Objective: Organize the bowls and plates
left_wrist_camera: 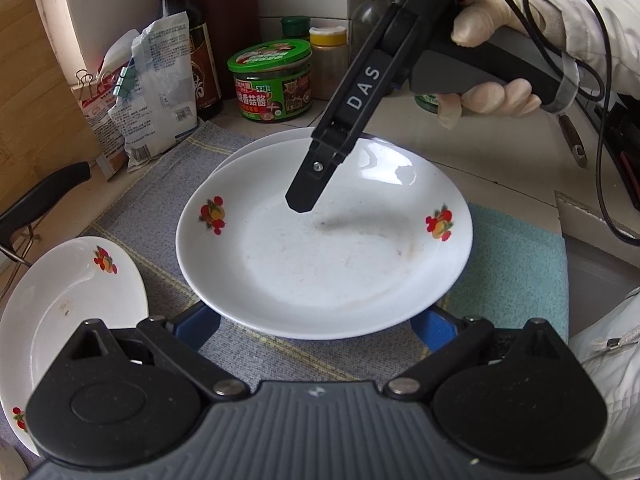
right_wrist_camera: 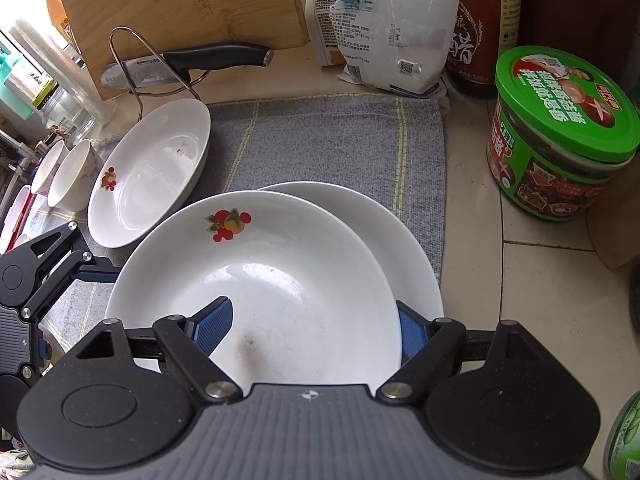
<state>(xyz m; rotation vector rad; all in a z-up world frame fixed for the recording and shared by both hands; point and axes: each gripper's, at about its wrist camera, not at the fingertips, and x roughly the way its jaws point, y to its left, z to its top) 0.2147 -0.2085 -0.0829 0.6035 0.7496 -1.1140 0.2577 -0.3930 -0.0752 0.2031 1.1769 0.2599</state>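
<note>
A white plate with fruit decals [left_wrist_camera: 320,256] [right_wrist_camera: 272,272] lies offset on top of a second white plate [left_wrist_camera: 256,146] [right_wrist_camera: 400,240] on a grey cloth [right_wrist_camera: 320,140]. My right gripper [right_wrist_camera: 312,332] is open and straddles the top plate's rim, one blue pad inside the dish and the other outside it over the lower plate. One of its fingers [left_wrist_camera: 304,192] hovers just above the dish. My left gripper [left_wrist_camera: 316,330] is open wide, its fingertips hidden beneath the top plate's near rim. A third decal plate [left_wrist_camera: 68,300] [right_wrist_camera: 148,176] sits to the left.
Two small white bowls [right_wrist_camera: 74,176] stand beyond the third plate. A green-lidded jar [right_wrist_camera: 560,136], dark bottles [left_wrist_camera: 200,40] and clipped bags [left_wrist_camera: 152,92] line the back. A knife [right_wrist_camera: 192,60] rests on a wire stand by a cutting board [right_wrist_camera: 180,0]. A teal cloth [left_wrist_camera: 516,264] lies on the right.
</note>
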